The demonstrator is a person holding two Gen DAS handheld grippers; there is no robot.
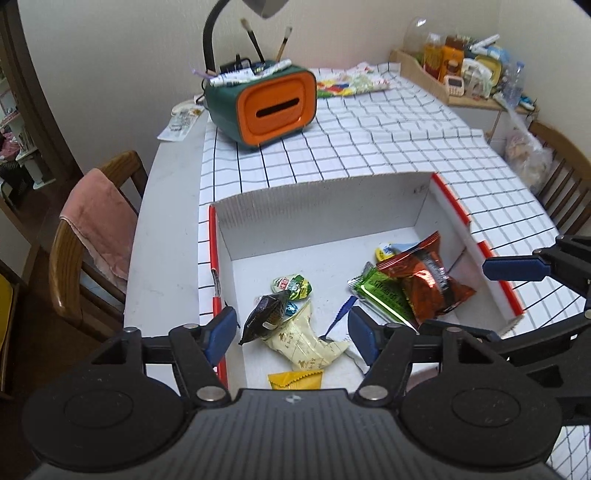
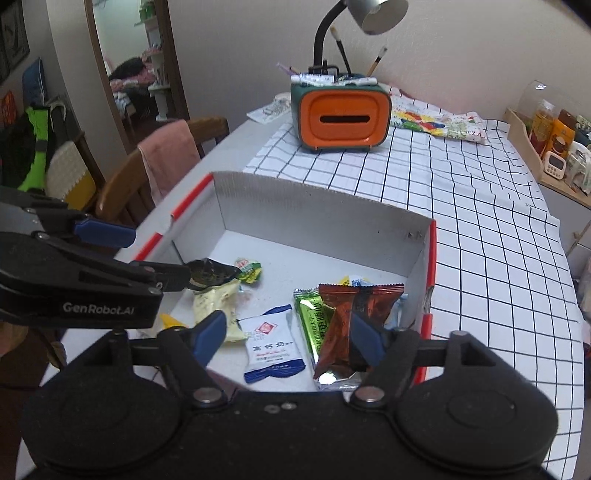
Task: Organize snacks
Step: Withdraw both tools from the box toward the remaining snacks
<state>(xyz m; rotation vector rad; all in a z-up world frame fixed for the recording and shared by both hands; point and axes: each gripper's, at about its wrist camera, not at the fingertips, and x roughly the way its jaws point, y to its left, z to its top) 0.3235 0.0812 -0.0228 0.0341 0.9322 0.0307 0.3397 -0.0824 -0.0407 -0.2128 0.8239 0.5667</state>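
Note:
A white cardboard box [image 1: 321, 206] with red edges sits on the checked tablecloth and holds several snack packets. On its right lie a red-brown packet [image 1: 428, 280] and a green packet [image 1: 384, 299]; on its left a dark packet [image 1: 266, 314], a cream packet [image 1: 303, 339], a small green one [image 1: 291, 286] and a yellow one [image 1: 295, 380]. My left gripper [image 1: 291, 332] is open and empty above the cream packet. My right gripper [image 2: 288, 336] is open and empty above a white-blue packet [image 2: 273, 349], beside the red-brown packet [image 2: 343, 317]. The box also shows in the right wrist view [image 2: 325, 210].
An orange-and-green tissue box [image 1: 273, 103] with pens and a desk lamp [image 2: 369, 14] stands at the table's back. A wooden tray of bottles [image 1: 461, 70] is at the far right. A chair with a pink cloth [image 1: 99, 221] stands left of the table.

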